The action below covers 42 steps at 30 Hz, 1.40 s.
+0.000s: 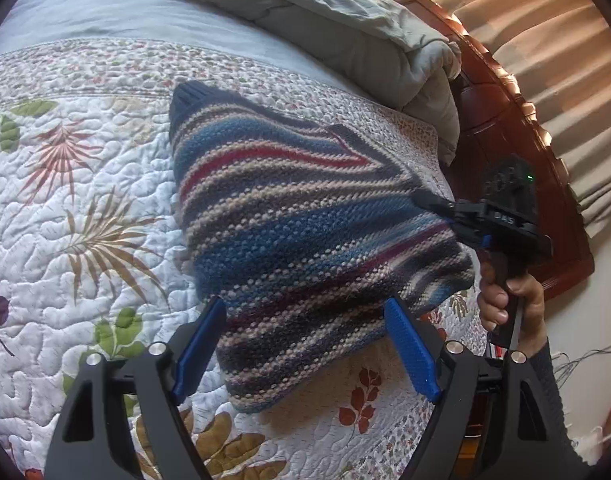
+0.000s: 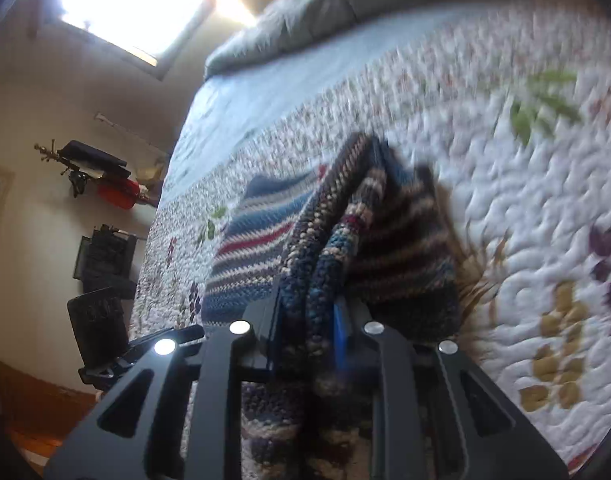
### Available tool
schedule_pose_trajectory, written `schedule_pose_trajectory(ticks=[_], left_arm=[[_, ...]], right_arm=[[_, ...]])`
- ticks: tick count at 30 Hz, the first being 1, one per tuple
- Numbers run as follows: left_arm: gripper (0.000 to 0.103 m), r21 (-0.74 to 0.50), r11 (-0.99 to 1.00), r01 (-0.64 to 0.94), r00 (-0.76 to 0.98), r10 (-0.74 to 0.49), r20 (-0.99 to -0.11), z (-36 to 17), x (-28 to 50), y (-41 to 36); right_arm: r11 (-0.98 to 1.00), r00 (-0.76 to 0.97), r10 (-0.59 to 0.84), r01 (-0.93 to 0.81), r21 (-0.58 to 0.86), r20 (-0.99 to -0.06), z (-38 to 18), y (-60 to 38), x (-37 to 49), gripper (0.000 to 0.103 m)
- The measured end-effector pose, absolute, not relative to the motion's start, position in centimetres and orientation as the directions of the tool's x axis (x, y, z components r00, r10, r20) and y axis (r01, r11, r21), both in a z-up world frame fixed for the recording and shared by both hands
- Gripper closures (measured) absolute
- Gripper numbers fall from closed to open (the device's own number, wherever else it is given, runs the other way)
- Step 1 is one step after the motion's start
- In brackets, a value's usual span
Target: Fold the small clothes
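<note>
Already pinched at one edge by the right hand-held gripper [image 2: 307, 320]: striped knit sweater [image 1: 305, 216], half raised off the floral quilt [image 1: 85, 240] on the bed. Left hand-held gripper [image 1: 305, 344] spread wide, bare, astride the near hem. Best to close there, lift evenly, keep layers aligned. Beyond: rumpled grey duvet [image 1: 345, 28], wooden headboard [image 1: 517, 148], nothing blocking.

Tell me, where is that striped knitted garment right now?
The striped knitted garment lies on the floral quilt, near the bed's wooden headboard. The right gripper pinches its edge, lifting it; the left gripper is open by its near corner.
</note>
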<state>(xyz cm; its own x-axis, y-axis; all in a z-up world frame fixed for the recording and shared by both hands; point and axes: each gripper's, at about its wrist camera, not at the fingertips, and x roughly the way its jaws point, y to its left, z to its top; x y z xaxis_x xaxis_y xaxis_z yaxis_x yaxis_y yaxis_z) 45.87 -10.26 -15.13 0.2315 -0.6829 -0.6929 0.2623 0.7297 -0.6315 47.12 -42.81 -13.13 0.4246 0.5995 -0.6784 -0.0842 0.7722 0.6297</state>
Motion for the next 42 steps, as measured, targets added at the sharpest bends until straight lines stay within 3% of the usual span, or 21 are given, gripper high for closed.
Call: schedule_pose_trajectory(ticks=[4, 10, 12, 16, 18, 22, 25, 26, 29, 35, 36, 39, 41, 42], left_arm=[[0.021, -0.655, 0.689, 0.309, 0.269, -0.725, -0.634, -13.3, 45.2, -10.4], [0.021, -0.673, 0.639, 0.373, 0.221, -0.765, -0.604, -12.8, 45.0, -12.6], [0.021, -0.667, 0.639, 0.383, 0.195, -0.762, -0.618, -13.2, 45.2, -13.6], [0.021, -0.682, 0.624, 0.380, 0.188, -0.774, -0.604, -12.8, 45.5, -14.2], [0.021, -0.682, 0.612, 0.401, 0.197, -0.784, -0.588, -11.7, 45.7, -14.6], [0.021, -0.718, 0.567, 0.404, 0.179, -0.819, -0.545, -10.5, 47.8, -16.2], [0.021, -0.722, 0.579, 0.378, 0.157, -0.809, -0.567, -11.6, 49.4, -17.5], [0.021, -0.713, 0.600, 0.363, 0.150, -0.793, -0.590, -12.5, 50.0, -17.9], [0.023, -0.705, 0.637, 0.312, 0.136, -0.765, -0.630, -14.8, 51.4, -18.1], [0.051, -0.730, 0.639, 0.241, 0.105, -0.765, -0.635, -17.8, 52.1, -16.6], [0.050, -0.731, 0.639, 0.239, 0.119, -0.767, -0.631, -17.2, 51.7, -16.0], [0.028, -0.707, 0.626, 0.329, 0.189, -0.777, -0.601, -14.0, 48.6, -15.0], [0.027, -0.693, 0.605, 0.392, 0.186, -0.790, -0.585, -13.4, 46.1, -15.3], [0.027, -0.686, 0.603, 0.407, 0.176, -0.789, -0.589, -13.6, 45.2, -15.5]], right_arm=[[0.794, 0.512, 0.557, -0.095, 0.601, -0.654, -12.1, -44.9, 44.8, 0.084], [0.787, 0.465, 0.522, 0.059, 0.614, -0.715, -20.7, -47.6, 43.8, 0.083], [0.742, 0.472, 0.568, 0.062, 0.668, -0.674, -21.5, -47.9, 43.2, 0.076], [0.729, 0.502, 0.580, 0.032, 0.684, -0.642, -19.5, -48.3, 41.8, 0.053], [0.738, 0.520, 0.568, 0.021, 0.674, -0.638, -18.5, -48.8, 40.5, 0.053], [0.755, 0.551, 0.558, -0.028, 0.655, -0.620, -16.2, -48.6, 38.2, 0.058], [0.773, 0.531, 0.558, -0.053, 0.632, -0.638, -16.8, -46.8, 36.9, 0.064], [0.791, 0.520, 0.539, -0.045, 0.610, -0.662, -17.4, -46.5, 36.9, 0.074], [0.805, 0.498, 0.508, 0.015, 0.593, -0.703, -19.8, -46.8, 36.9, 0.086], [0.824, 0.453, 0.489, 0.041, 0.566, -0.745, -22.1, -47.2, 37.0, 0.086], [0.815, 0.454, 0.506, 0.029, 0.579, -0.734, -21.2, -47.3, 37.1, 0.085], [0.798, 0.525, 0.513, -0.002, 0.602, -0.679, -18.2, -48.4, 38.3, 0.075], [0.794, 0.535, 0.513, 0.003, 0.608, -0.672, -17.3, -48.7, 40.5, 0.062], [0.789, 0.515, 0.526, 0.002, 0.614, -0.677, -17.2, -48.6, 42.4, 0.062]])
